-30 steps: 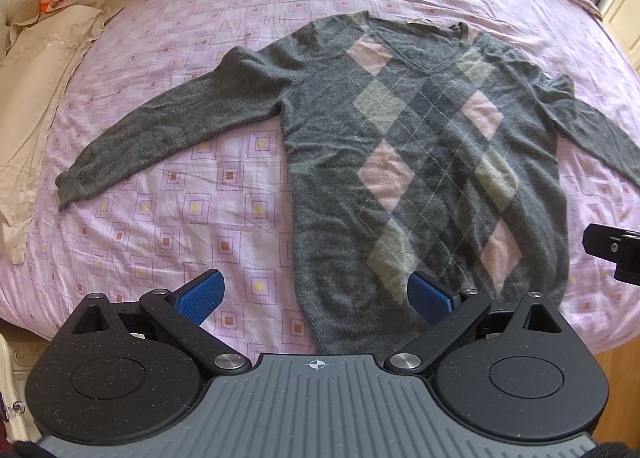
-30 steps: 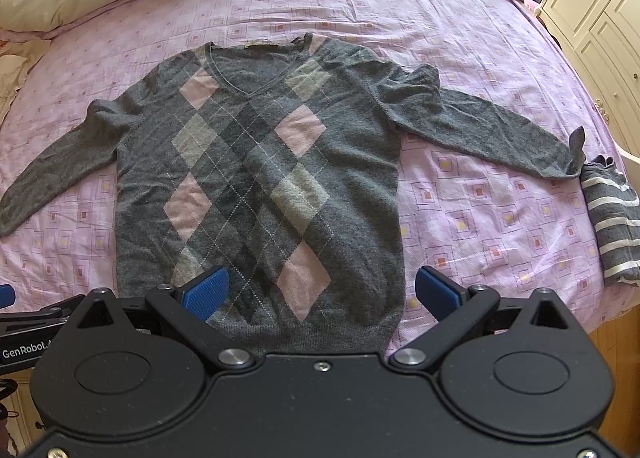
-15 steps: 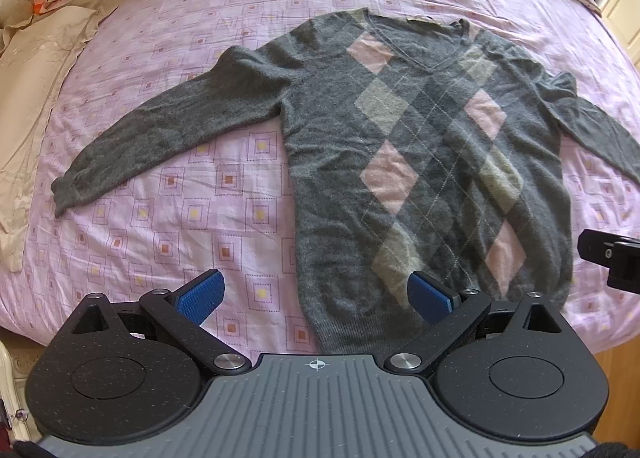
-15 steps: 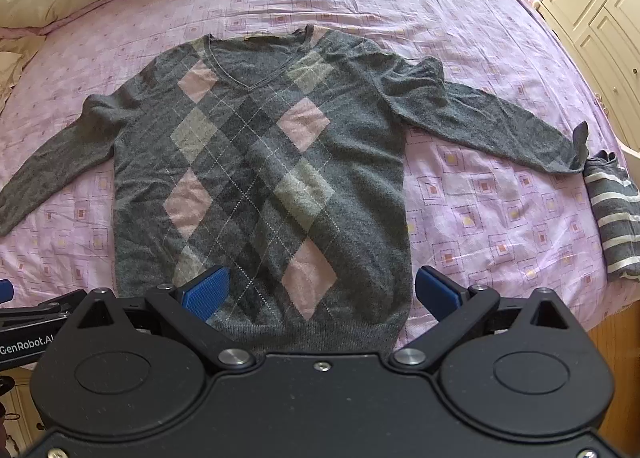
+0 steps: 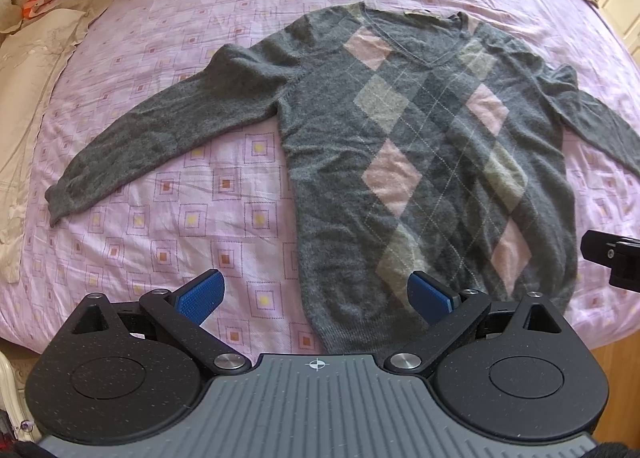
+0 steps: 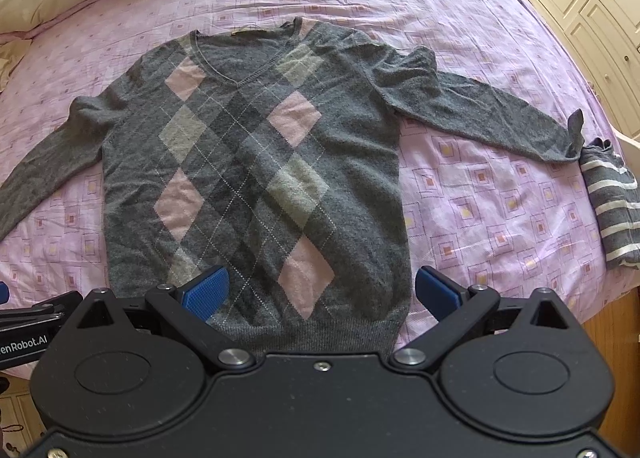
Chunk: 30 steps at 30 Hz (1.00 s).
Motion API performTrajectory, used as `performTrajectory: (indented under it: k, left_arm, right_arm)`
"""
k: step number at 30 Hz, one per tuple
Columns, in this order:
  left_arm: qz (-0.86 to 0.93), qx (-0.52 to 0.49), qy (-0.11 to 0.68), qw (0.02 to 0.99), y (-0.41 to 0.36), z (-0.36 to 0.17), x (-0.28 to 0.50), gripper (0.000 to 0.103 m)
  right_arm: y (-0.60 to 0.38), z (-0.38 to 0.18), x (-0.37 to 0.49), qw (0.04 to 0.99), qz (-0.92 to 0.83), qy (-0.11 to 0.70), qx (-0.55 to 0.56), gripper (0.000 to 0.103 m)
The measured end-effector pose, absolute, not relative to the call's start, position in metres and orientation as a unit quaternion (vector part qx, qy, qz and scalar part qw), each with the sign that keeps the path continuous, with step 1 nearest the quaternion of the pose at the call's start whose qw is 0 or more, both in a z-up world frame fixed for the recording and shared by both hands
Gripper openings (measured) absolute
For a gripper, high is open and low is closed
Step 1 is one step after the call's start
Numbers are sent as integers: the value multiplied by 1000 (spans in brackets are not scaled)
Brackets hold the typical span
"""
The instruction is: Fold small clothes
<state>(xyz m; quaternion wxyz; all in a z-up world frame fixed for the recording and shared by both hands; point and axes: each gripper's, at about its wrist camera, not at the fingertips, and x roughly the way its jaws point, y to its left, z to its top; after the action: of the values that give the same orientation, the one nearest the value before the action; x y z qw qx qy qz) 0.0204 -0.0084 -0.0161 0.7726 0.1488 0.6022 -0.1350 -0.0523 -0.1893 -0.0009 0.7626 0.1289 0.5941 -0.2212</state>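
Observation:
A grey V-neck sweater [image 5: 420, 162] [image 6: 256, 178] with pink and pale green diamonds lies flat, face up, on the pink bedspread, both sleeves spread out sideways. My left gripper [image 5: 316, 294] hovers open over the hem's left corner, its blue pads wide apart with nothing between them. Over the hem's right part, my right gripper [image 6: 322, 292] is open too and holds nothing. The left sleeve cuff [image 5: 64, 198] reaches toward the bed's left side; the right cuff [image 6: 572, 138] ends near the bed's right edge.
A folded grey garment with white stripes [image 6: 612, 202] lies at the bed's right edge beside the cuff. Cream bedding [image 5: 36, 70] is bunched along the left and back. White cupboards [image 6: 592, 10] stand at the right. The pink bedspread [image 5: 192, 218] has a near edge just below the hem.
Both grippers have drifted slightly, so the sweater sits a little higher and further back in each view. The jaws stayed open and the sweater has not moved.

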Motion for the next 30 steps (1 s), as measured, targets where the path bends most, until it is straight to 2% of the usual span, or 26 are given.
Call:
performTrajectory:
  k: [8,10,14,26,30]
  left_arm:
    - [-138,158,603,769,-14,-21,25,99]
    - [-139,159,603,770,-17,-23,26,91]
    - [-141,156,596,775,-24,-24,29,90]
    - [-125,134,555,811,-80,-12,40,90]
    - [-125,113,556,814,-101,-10,45,90]
  right_arm:
    - [-196,-8,-49,760,-218,594,148,100]
    - [-201,-12,-50,759,-222,593,150,99]
    - [-216,-22,-52,758,-220,595,151,99]
    - [-344,-44,-70,775,-275,558,115,99]
    - [-412,-55,-80,767,-287,559,130,88]
